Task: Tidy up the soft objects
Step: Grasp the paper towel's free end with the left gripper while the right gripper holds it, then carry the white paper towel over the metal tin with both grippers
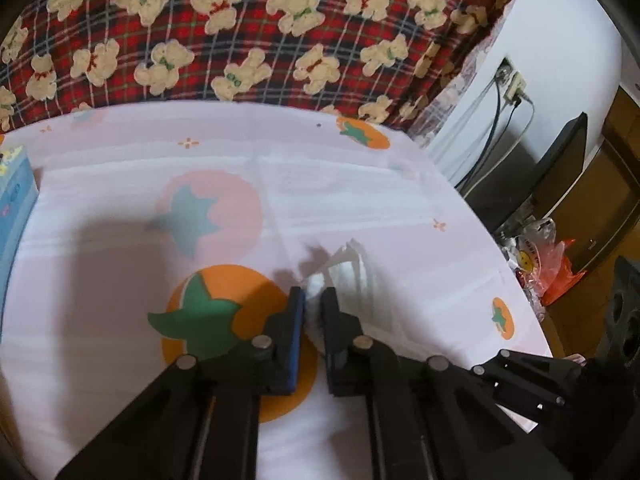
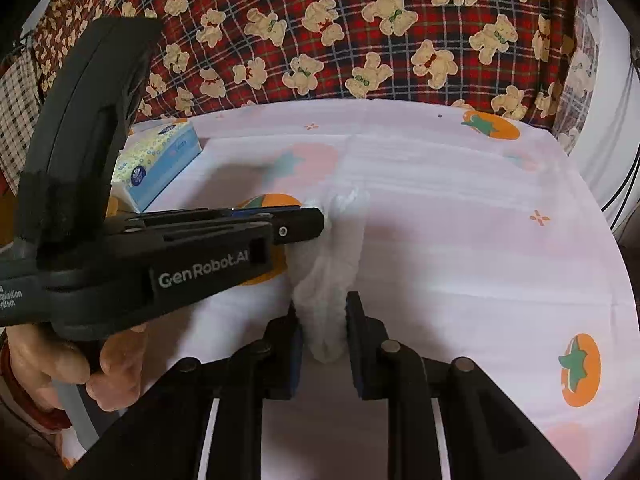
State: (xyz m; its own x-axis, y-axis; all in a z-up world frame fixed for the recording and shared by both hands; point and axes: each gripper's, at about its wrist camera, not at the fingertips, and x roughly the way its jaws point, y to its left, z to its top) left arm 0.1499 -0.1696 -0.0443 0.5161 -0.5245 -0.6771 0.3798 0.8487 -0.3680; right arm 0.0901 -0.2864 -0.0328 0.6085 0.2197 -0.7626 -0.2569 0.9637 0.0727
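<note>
A crumpled white tissue (image 1: 352, 268) hangs bunched above the persimmon-print tablecloth (image 1: 360, 184), held from two ends. My left gripper (image 1: 314, 294) is shut on one end of it, the pads pinching a wad of white. In the right wrist view the tissue (image 2: 332, 264) runs from the left gripper's tip (image 2: 316, 220) down to my right gripper (image 2: 323, 304), which is shut on the lower, thicker end. A person's hand (image 2: 112, 360) grips the left tool's handle at the lower left.
A blue tissue box (image 2: 160, 160) stands at the table's left, also seen in the left wrist view (image 1: 16, 192). A red plaid bear blanket (image 1: 240, 40) rises behind the table. Wall socket cables (image 1: 504, 120) and plastic bags (image 1: 548, 264) lie beyond the right edge.
</note>
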